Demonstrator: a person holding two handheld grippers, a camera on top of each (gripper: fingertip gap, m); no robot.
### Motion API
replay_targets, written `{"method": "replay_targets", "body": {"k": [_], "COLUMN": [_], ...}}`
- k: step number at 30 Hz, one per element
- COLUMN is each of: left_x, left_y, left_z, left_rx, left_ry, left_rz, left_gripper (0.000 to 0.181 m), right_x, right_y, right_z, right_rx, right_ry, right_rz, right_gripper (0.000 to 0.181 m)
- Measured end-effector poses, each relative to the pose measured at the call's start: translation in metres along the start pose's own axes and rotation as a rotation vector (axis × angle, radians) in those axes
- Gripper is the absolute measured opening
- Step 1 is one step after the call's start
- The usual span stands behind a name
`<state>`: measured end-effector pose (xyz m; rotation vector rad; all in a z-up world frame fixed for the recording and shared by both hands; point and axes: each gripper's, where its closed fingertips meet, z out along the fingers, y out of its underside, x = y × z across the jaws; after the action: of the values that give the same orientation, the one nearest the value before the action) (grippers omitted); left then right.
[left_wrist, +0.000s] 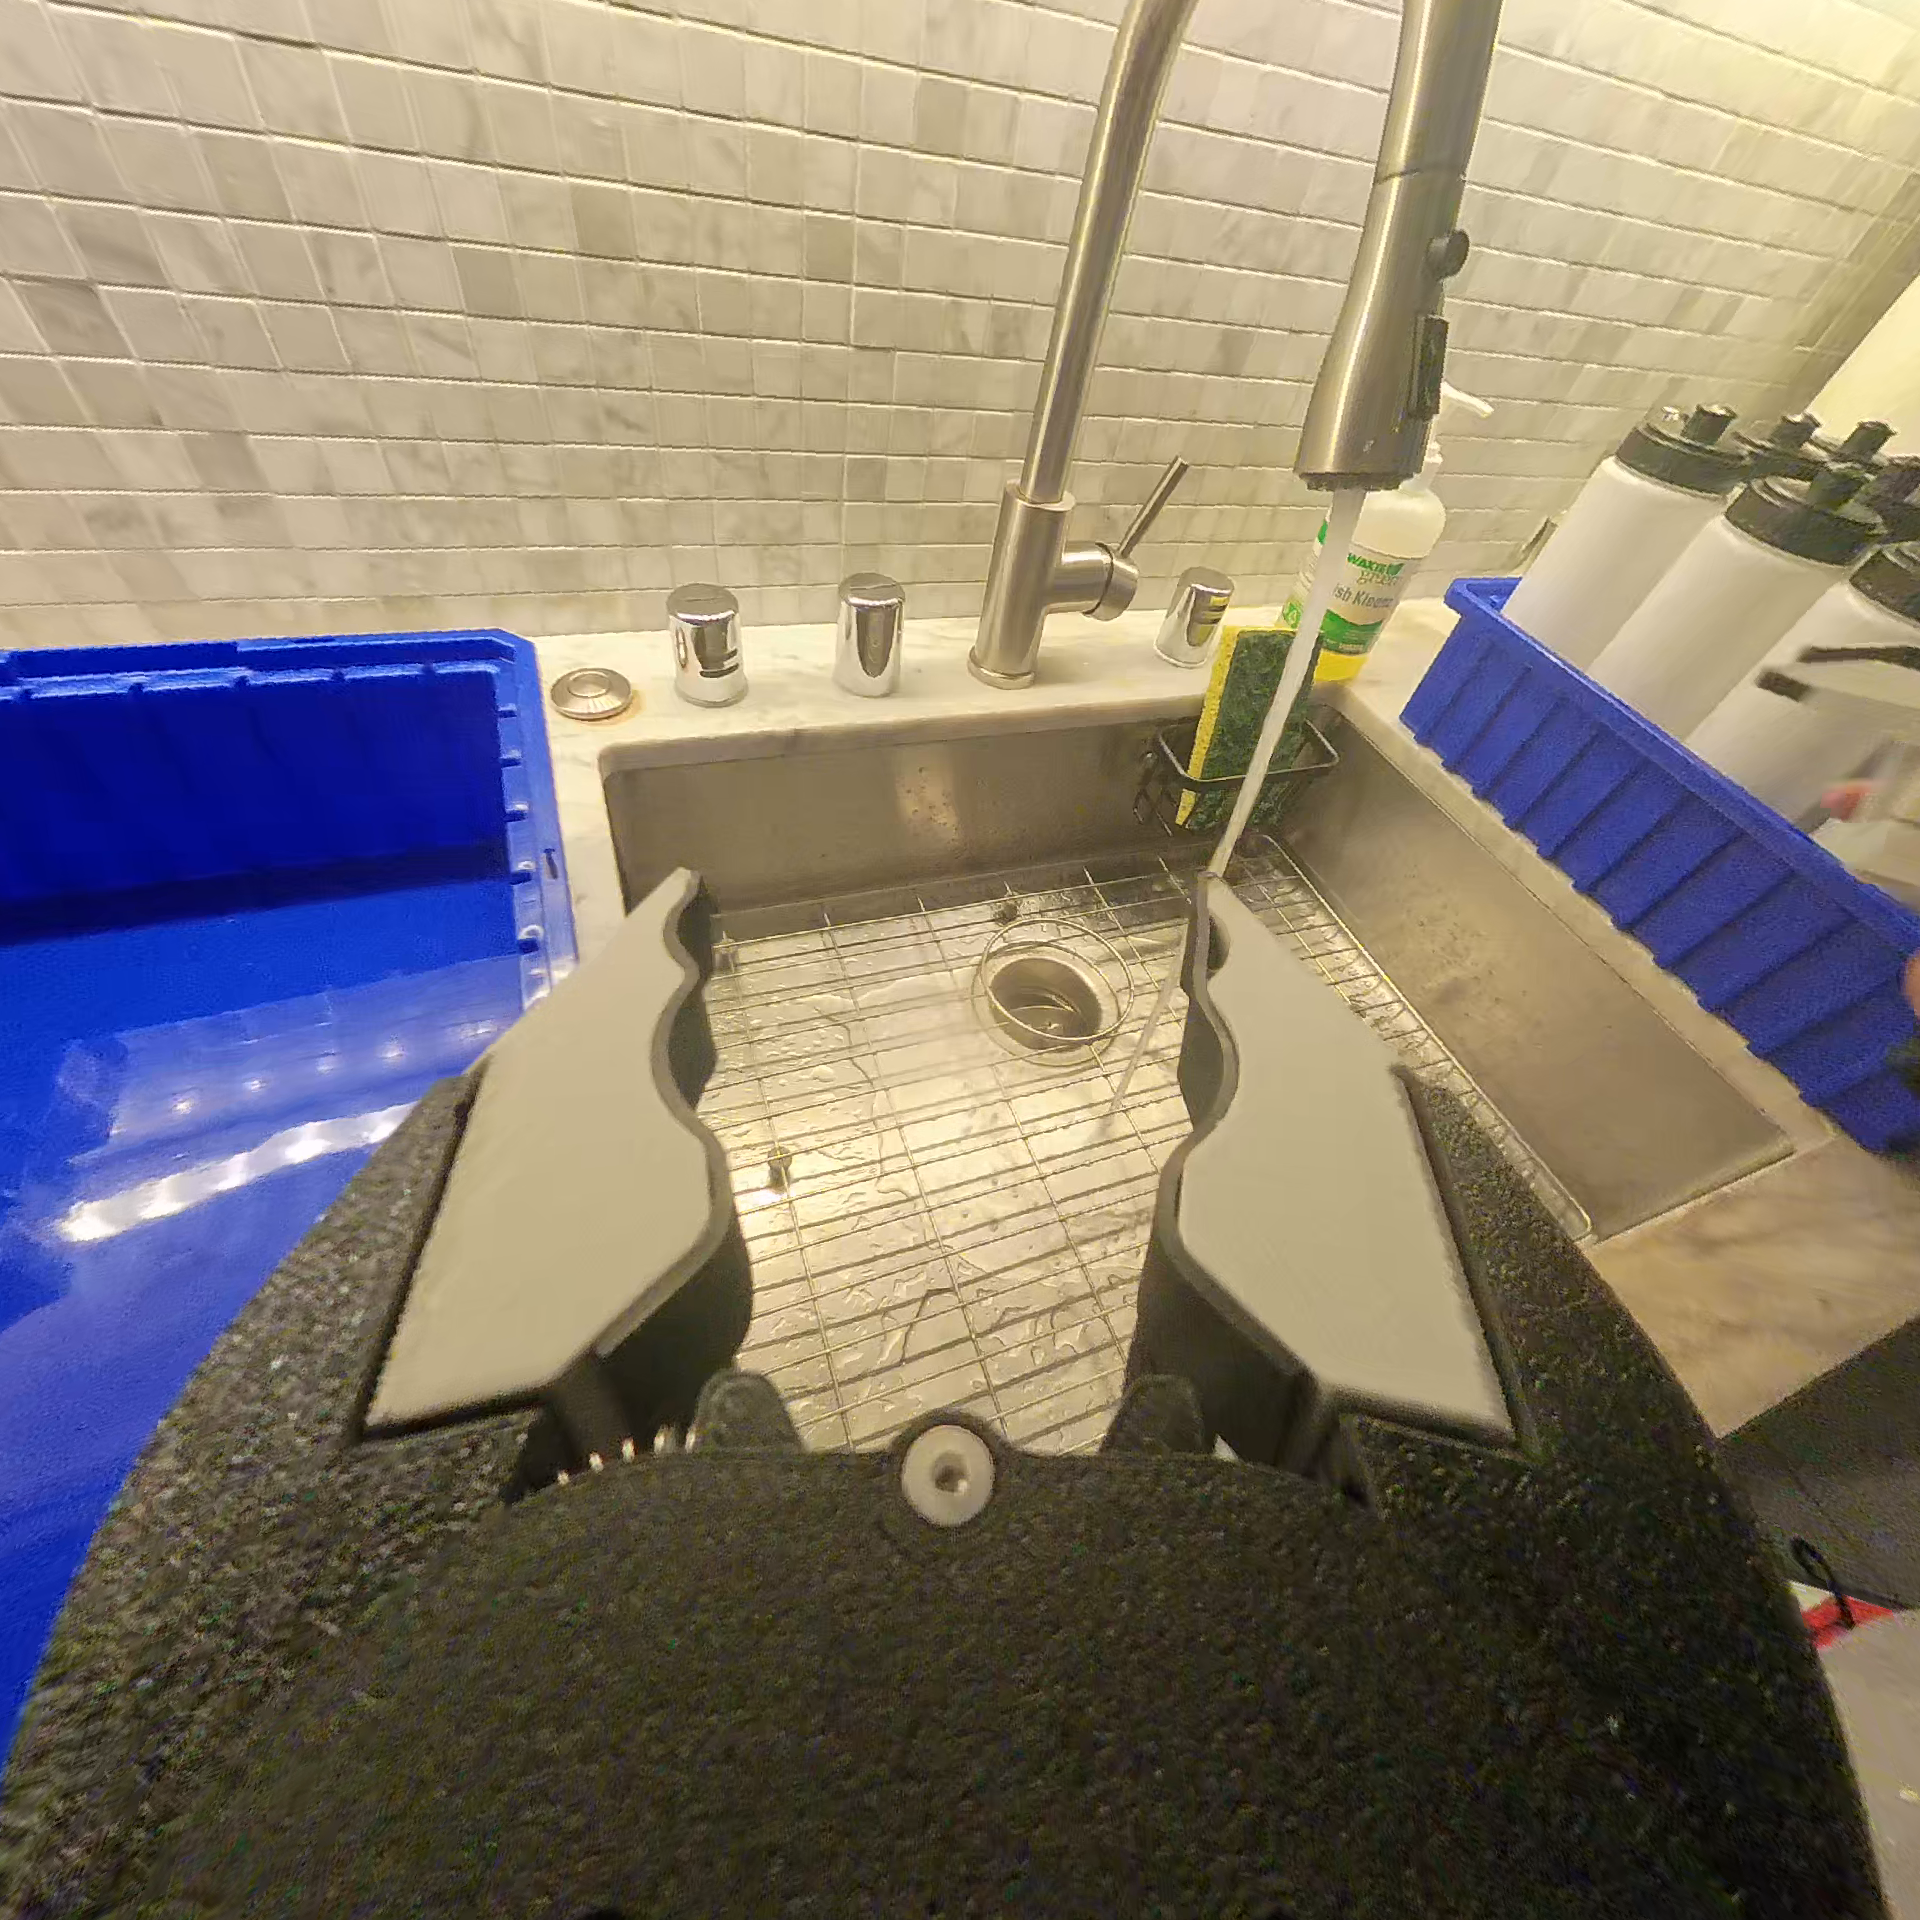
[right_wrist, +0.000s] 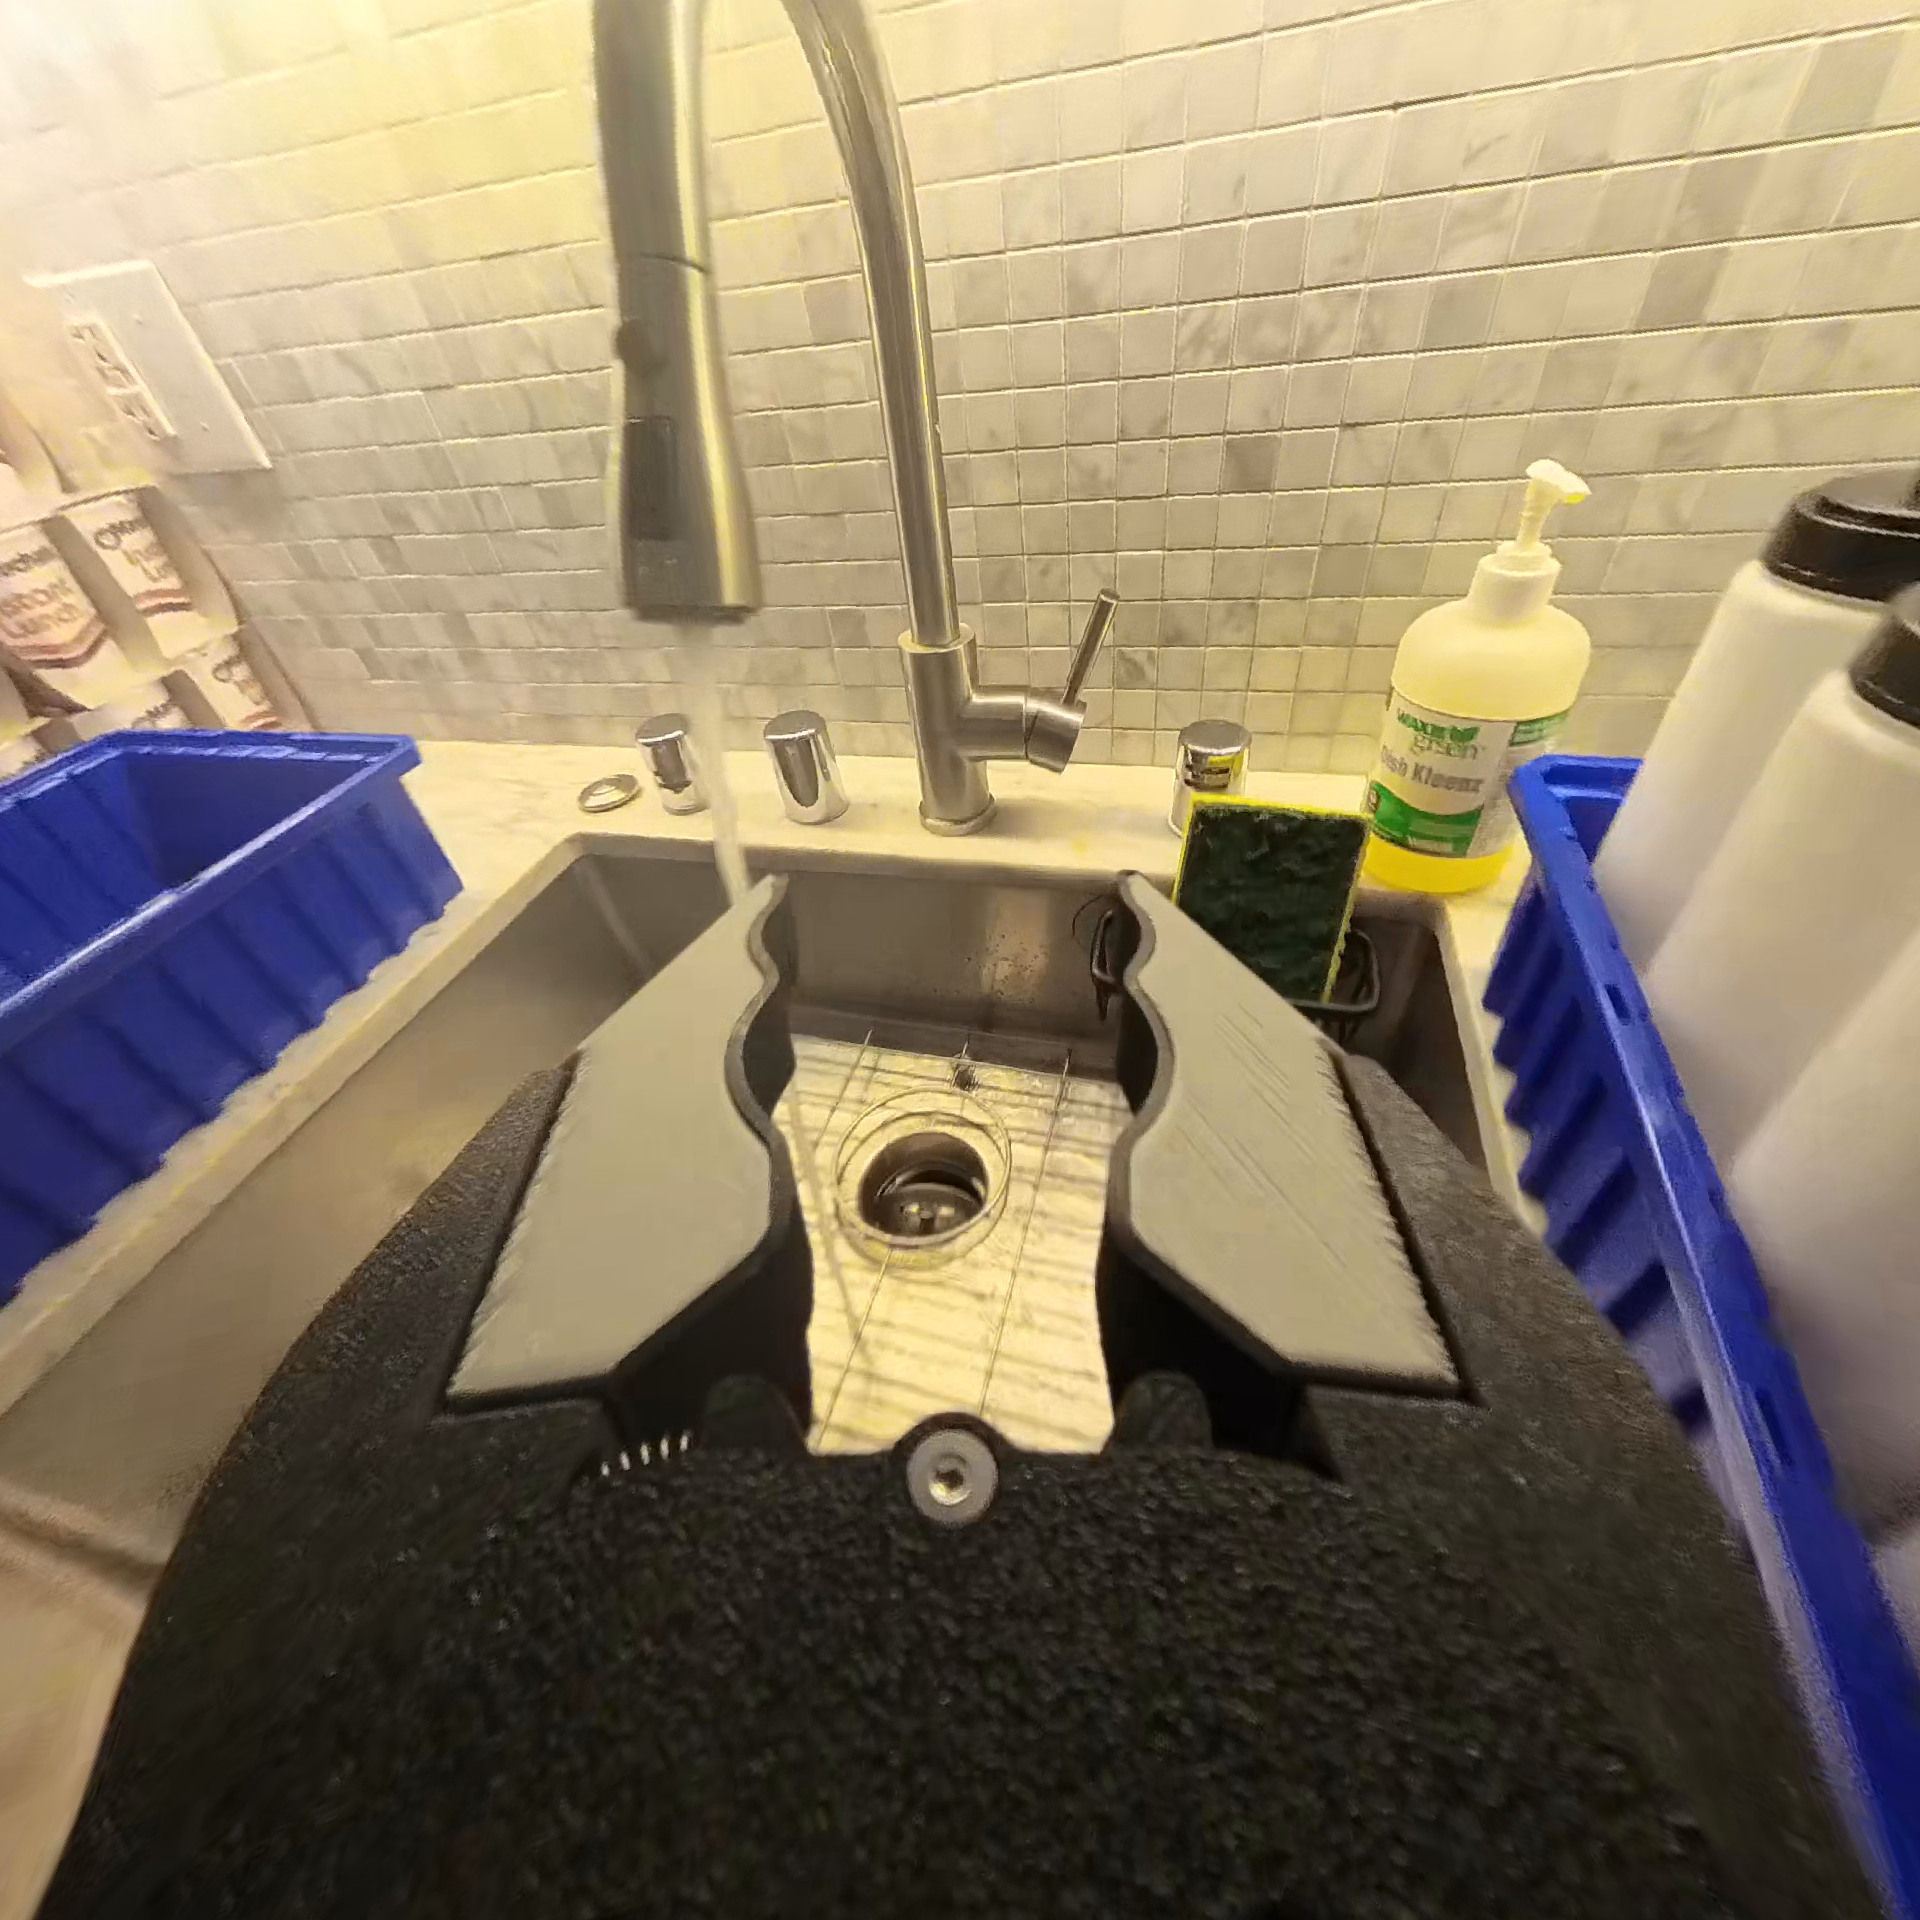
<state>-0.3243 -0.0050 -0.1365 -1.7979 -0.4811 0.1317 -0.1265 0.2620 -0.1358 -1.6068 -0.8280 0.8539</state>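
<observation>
- Over the sink (left_wrist: 1475, 966), I hold both grippers with tongs apart, nothing in either.
- Left gripper (left_wrist: 951, 914) hangs above the wire grid (left_wrist: 935, 1174); water (left_wrist: 1262, 727) from the faucet (left_wrist: 1382, 312) falls just beside its right fingertip.
- Right gripper (right_wrist: 951, 904) looks down on the drain (right_wrist: 923, 1184); the stream passes its left fingertip.
- Sponge (right_wrist: 1268, 909) sits far right in its caddy, soap (right_wrist: 1475, 727) behind.
- Blue bins flank me: the left bin (left_wrist: 260, 883), the right bin (right_wrist: 1621, 1091) with white bottles (right_wrist: 1766, 883), close enough to bump.
</observation>
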Motion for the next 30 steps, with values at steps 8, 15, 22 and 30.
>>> {"method": "replay_targets", "body": {"k": [8,15,22,30], "left_x": [-0.020,-0.007,0.020,0.044], "left_y": [-0.004,-0.019,-0.017,0.008], "left_z": [-0.027,-0.021,-0.001,0.009], "left_rx": [0.008,0.032,0.003,-0.090], "left_ry": [-0.172,-0.250,-0.217,-0.169], "left_rz": [-0.040,-0.037,-0.012,0.028], "left_gripper": [0.090,0.091,0.090,0.088], "right_x": [0.060,0.073,0.077,0.074], "right_y": [-0.006,0.007,0.020,0.021], "right_z": [0.174,0.274,0.317,0.335], "right_rx": [-0.014,-0.046,-0.069,-0.106], "right_ry": [-0.023,-0.025,-0.015,-0.043], "right_rz": [0.028,0.045,0.055,-0.002], "right_gripper": [0.055,0.055,0.046,0.018]}}
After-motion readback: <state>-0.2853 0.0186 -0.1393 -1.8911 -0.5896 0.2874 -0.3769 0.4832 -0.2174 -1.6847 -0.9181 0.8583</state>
